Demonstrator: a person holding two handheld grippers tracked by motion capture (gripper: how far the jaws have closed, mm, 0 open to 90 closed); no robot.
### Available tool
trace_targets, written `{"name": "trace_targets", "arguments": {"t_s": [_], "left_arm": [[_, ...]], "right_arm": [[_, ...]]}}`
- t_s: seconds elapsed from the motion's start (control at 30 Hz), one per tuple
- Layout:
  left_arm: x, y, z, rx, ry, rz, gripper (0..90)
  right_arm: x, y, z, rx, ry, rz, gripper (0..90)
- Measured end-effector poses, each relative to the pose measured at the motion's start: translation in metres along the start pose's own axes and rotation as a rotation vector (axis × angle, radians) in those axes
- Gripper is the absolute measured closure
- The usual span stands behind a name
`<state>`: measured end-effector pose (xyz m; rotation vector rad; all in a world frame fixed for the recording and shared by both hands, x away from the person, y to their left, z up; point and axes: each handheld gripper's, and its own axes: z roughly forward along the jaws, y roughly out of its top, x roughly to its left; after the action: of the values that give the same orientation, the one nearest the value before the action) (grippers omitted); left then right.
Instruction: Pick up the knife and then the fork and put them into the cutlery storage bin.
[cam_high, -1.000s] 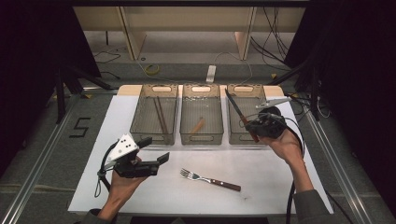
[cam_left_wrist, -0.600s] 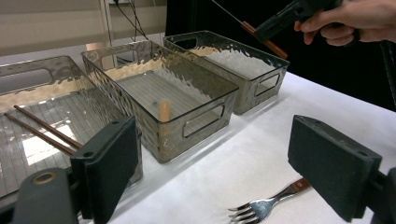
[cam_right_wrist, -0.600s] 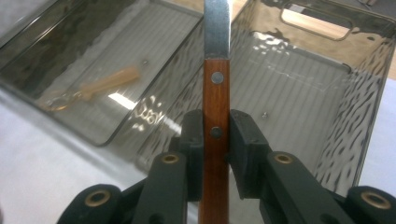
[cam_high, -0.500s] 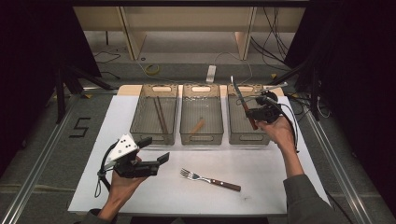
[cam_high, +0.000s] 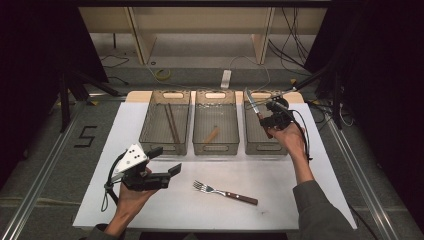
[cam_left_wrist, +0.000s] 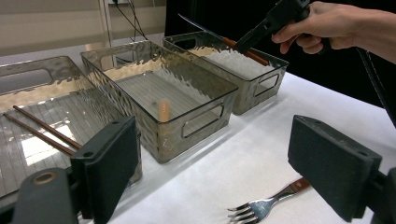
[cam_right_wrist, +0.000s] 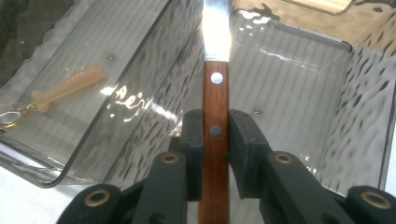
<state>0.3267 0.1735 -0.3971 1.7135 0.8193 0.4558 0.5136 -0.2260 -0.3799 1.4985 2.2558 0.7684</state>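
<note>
My right gripper (cam_high: 265, 122) is shut on the wooden handle of a knife (cam_high: 252, 105), with the blade pointing away over the clear right bin (cam_high: 260, 146). In the right gripper view the pads (cam_right_wrist: 194, 140) clamp the handle (cam_right_wrist: 215, 102) above that bin's ribbed floor (cam_right_wrist: 299, 93). The left gripper view shows the same knife (cam_left_wrist: 245, 51) slanting over the right bin's rim. My left gripper (cam_high: 166, 161) hovers open over the front left of the table, nothing between its jaws (cam_left_wrist: 229, 168). A wood-handled fork (cam_high: 225, 192) lies on the white table, just beyond the left jaws (cam_left_wrist: 261, 207).
Three clear bins stand in a row at the back. The left bin holds two chopsticks (cam_high: 171, 122). The middle bin (cam_high: 216, 146) holds a small beige utensil (cam_high: 212, 134). The white table sheet (cam_high: 280, 175) ends at the front edge; cables lie right of the bins.
My right gripper has carried the knife away from the person and slightly left, over the right bin. My left gripper and the fork have not moved.
</note>
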Motion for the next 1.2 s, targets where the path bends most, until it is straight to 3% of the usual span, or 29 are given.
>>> {"name": "trace_targets", "arguments": {"t_s": [0.2,0.27,0.33,0.43,0.6,0.73,0.97,1.2], "left_arm": [[0.0,0.0,0.0,0.0,-0.001,0.0,15.6],[0.0,0.0,0.0,0.0,-0.001,-0.001,15.6],[0.0,0.0,0.0,0.001,-0.001,0.0,15.6],[0.0,0.0,0.0,0.001,0.0,0.0,15.6],[0.0,0.0,0.0,0.0,0.0,-0.001,15.6],[0.001,0.0,0.0,0.0,0.002,-0.004,15.6],[0.001,0.0,0.0,0.002,-0.001,0.0,15.6],[0.0,0.0,0.001,-0.004,0.0,-0.002,15.6]], "right_arm": [[-0.004,-0.001,0.009,0.032,-0.004,0.025,76.5],[-0.006,-0.002,0.011,0.035,-0.016,0.053,74.5],[-0.007,-0.001,0.013,0.042,-0.021,0.071,52.9],[-0.005,-0.001,0.008,0.015,-0.006,0.066,43.8],[-0.001,-0.002,-0.001,-0.021,0.047,0.021,36.5],[0.009,-0.008,-0.013,-0.043,0.096,-0.049,33.3],[0.04,-0.031,-0.045,-0.08,0.211,-0.186,28.2],[0.058,-0.052,-0.055,-0.113,0.254,-0.233,26.3]]}}
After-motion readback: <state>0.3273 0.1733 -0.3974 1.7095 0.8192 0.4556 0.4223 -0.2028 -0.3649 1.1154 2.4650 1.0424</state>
